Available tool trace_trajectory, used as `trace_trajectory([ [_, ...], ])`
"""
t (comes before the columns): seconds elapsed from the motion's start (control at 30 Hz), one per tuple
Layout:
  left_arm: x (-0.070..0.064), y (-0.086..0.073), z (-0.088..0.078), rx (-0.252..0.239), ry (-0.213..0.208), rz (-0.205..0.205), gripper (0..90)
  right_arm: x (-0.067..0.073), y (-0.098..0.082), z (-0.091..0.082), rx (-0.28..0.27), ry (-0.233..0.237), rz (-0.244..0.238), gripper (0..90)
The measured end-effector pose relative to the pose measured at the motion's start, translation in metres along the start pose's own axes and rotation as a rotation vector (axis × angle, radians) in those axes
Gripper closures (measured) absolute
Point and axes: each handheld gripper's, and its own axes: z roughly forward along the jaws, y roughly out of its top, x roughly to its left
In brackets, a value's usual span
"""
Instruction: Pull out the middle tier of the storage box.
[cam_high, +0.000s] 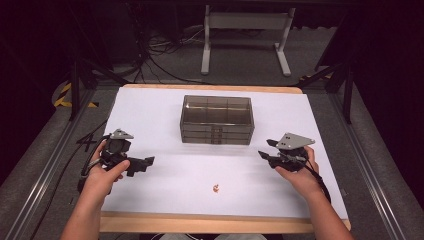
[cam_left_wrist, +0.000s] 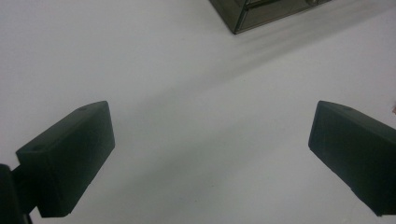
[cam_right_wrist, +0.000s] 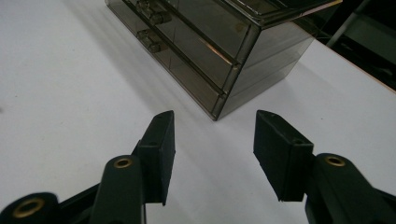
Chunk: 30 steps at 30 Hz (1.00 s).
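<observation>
A smoky transparent drawer box (cam_high: 217, 120) stands in the middle of the white table (cam_high: 165, 107), its drawer fronts facing the person. A tiny reddish object (cam_high: 216, 188) lies on the table near the front edge. My left gripper (cam_high: 147, 163) hovers at the left, held in a hand, jaws wide open over bare table (cam_left_wrist: 210, 135); a corner of the box (cam_left_wrist: 261, 14) shows at the top of its view. My right gripper (cam_high: 265, 150) is at the right, open and holding nothing (cam_right_wrist: 212, 149), pointing at the box's near corner (cam_right_wrist: 219, 70).
The table's wooden front edge (cam_high: 220, 222) runs along the bottom. A white frame stand (cam_high: 245, 40) and cables lie on the floor beyond the table. Metal rails (cam_high: 372, 175) flank both sides.
</observation>
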Motion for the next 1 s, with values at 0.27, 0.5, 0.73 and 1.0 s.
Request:
trace_trajectory([
  [0.27,0.001,0.000,0.000,-0.004,0.000,-0.001,1.0,0.011,-0.004,0.004,-0.028,-0.019,-0.049,49.7],
  [0.5,0.002,-0.001,-0.002,-0.019,0.020,-0.011,1.2,0.022,-0.002,0.007,-0.041,-0.050,-0.110,50.7],
  [0.73,0.002,-0.001,-0.002,-0.016,0.016,-0.007,1.2,0.031,-0.002,0.012,-0.021,-0.093,-0.176,51.4],
  [1.0,0.003,-0.001,-0.001,-0.011,0.017,-0.007,1.2,0.038,-0.002,0.016,0.006,-0.117,-0.244,52.0],
])
